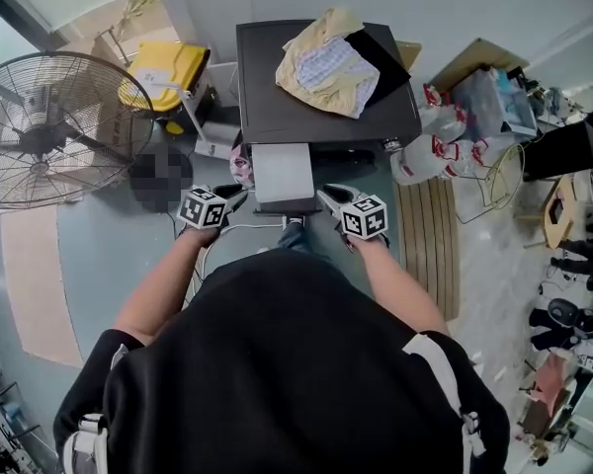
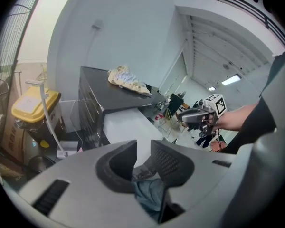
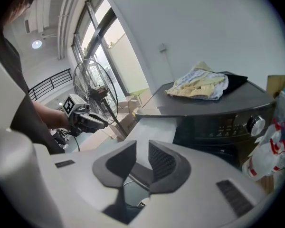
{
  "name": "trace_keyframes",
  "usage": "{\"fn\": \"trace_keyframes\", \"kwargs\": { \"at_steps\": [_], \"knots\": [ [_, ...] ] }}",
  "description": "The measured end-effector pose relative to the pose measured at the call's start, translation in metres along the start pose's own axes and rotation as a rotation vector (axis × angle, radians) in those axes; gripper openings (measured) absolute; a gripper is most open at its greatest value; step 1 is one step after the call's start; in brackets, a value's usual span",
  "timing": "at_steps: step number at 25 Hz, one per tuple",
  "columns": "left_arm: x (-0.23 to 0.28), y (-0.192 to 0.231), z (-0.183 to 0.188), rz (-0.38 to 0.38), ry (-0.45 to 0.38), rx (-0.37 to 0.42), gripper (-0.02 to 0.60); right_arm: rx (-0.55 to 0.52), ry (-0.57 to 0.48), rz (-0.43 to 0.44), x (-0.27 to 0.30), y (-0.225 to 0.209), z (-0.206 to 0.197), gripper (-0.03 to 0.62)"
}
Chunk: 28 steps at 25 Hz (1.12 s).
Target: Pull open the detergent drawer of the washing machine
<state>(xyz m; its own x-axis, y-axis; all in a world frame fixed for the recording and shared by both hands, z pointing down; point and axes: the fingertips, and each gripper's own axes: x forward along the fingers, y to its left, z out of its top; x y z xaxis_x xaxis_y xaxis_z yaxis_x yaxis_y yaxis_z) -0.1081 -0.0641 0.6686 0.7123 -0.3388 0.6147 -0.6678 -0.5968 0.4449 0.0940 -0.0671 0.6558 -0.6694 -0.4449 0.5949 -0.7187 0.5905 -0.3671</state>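
The dark washing machine (image 1: 277,107) stands ahead of me with a yellow and blue cloth (image 1: 326,62) and a black cloth on its top. Its white detergent drawer (image 1: 284,174) sticks far out of the front toward me. My left gripper (image 1: 239,192) hangs just left of the drawer's front end, jaws apart with nothing between them. My right gripper (image 1: 324,196) hangs just right of the drawer front, also open and empty. In the left gripper view the drawer (image 2: 128,125) lies beyond the open jaws (image 2: 143,148). The right gripper view shows the drawer (image 3: 154,127) past its own open jaws (image 3: 142,151).
A large floor fan (image 1: 49,126) stands at the left. A yellow-lidded bin (image 1: 163,72) sits beside the machine's left side. Plastic bags and bottles (image 1: 445,136) crowd its right side, next to a wooden slatted board (image 1: 430,235) on the floor.
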Motion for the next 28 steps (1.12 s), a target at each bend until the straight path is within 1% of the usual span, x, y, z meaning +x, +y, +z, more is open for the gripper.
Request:
{"fn": "trace_keyframes", "kwargs": {
  "at_steps": [4, 6, 11, 18, 21, 28],
  "knots": [
    [-0.013, 0.007, 0.027, -0.002, -0.074, -0.019, 0.097, -0.023, -0.033, -0.014, -0.003, -0.001, 0.022, 0.08],
    [-0.019, 0.011, 0.042, 0.005, -0.103, -0.012, 0.095, -0.024, -0.052, -0.021, -0.006, -0.002, 0.032, 0.08],
    [-0.033, 0.021, 0.069, 0.028, -0.149, 0.017, 0.094, -0.033, -0.1, -0.038, -0.015, -0.005, 0.056, 0.08],
    [-0.061, 0.035, 0.104, 0.051, -0.234, 0.013, 0.091, -0.047, -0.201, -0.046, -0.032, -0.003, 0.106, 0.079],
    [-0.073, 0.036, 0.12, 0.059, -0.266, 0.03, 0.091, -0.057, -0.242, -0.05, -0.04, -0.003, 0.127, 0.078],
    [-0.109, 0.026, 0.166, 0.078, -0.372, 0.082, 0.091, -0.065, -0.339, -0.07, -0.069, -0.007, 0.172, 0.079]
  ]
}}
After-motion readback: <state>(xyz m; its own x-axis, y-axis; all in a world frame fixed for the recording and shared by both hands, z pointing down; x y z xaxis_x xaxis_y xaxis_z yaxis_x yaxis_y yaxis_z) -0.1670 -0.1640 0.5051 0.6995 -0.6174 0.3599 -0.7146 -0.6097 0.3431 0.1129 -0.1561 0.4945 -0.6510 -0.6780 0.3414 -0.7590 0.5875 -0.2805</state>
